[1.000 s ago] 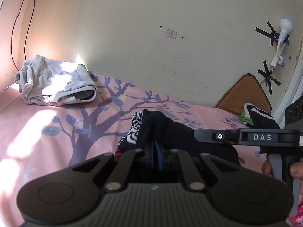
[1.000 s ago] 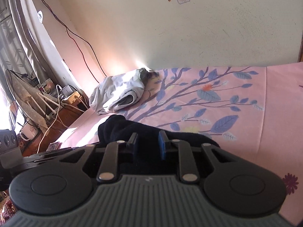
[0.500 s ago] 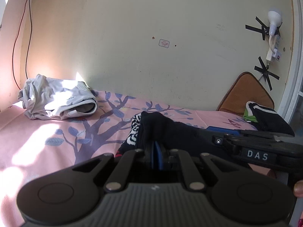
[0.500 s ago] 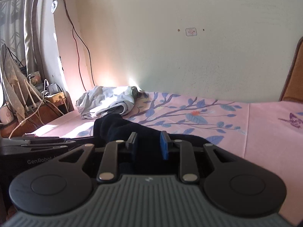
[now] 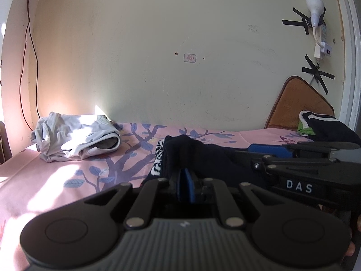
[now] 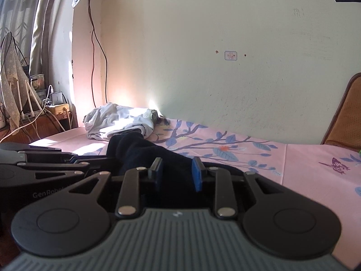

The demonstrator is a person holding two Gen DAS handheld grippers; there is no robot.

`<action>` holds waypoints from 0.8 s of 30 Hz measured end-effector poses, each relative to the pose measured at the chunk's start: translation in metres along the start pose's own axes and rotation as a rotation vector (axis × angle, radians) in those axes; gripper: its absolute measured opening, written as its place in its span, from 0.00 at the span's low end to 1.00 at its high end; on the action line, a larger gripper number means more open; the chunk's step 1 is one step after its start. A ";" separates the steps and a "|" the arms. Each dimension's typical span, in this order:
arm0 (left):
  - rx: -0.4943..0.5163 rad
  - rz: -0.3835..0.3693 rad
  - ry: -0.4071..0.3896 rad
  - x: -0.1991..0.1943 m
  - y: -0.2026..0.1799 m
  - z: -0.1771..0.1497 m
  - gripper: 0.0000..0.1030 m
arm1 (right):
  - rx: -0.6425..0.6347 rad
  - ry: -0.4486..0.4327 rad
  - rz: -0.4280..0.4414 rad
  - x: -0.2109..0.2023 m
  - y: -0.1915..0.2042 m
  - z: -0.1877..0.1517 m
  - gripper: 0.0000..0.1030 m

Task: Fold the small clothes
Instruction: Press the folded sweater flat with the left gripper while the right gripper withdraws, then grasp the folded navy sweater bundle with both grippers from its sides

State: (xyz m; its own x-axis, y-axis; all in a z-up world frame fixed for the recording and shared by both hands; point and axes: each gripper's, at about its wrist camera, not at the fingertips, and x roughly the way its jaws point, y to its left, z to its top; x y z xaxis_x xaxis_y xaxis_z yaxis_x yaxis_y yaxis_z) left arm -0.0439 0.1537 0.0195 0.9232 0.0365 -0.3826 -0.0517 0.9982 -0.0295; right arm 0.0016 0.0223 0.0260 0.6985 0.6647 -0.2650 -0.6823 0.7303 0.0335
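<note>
A dark navy garment (image 5: 203, 158) with a black-and-white patterned band (image 5: 158, 160) lies bunched on the pink bed sheet (image 5: 67, 180). My left gripper (image 5: 185, 188) is shut, its blue pads pressed together on the garment's near edge. My right gripper (image 6: 177, 174) has its jaws apart, with the same dark garment (image 6: 140, 151) lying between and ahead of the blue pads (image 6: 196, 176). The right gripper also shows side-on in the left wrist view (image 5: 266, 150), and the left gripper shows at the left of the right wrist view (image 6: 56, 160).
A crumpled white garment (image 5: 76, 137) lies at the back left by the wall. A folded dark garment with green and white trim (image 5: 325, 128) sits at the back right before a brown cushion (image 5: 297, 103). A side table with cables (image 6: 45, 113) stands left of the bed.
Both grippers have dropped low and levelled out toward the wall. The right gripper's jaws have opened wider. The left gripper stays shut on the dark garment.
</note>
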 end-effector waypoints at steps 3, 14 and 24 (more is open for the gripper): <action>0.003 0.004 -0.006 -0.001 -0.001 -0.001 0.08 | 0.002 -0.001 0.003 -0.001 -0.001 0.000 0.31; 0.050 0.064 -0.063 -0.011 -0.010 -0.004 0.73 | 0.013 -0.006 0.009 -0.003 0.001 -0.001 0.32; -0.042 0.091 -0.115 -0.019 0.005 -0.003 0.90 | 0.016 -0.010 -0.002 -0.004 0.002 -0.002 0.35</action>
State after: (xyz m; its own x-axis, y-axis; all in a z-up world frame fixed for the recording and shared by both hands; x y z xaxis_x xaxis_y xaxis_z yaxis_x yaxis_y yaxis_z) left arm -0.0633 0.1580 0.0239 0.9514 0.1340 -0.2774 -0.1505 0.9878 -0.0390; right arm -0.0028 0.0208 0.0249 0.7017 0.6650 -0.2556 -0.6776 0.7338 0.0489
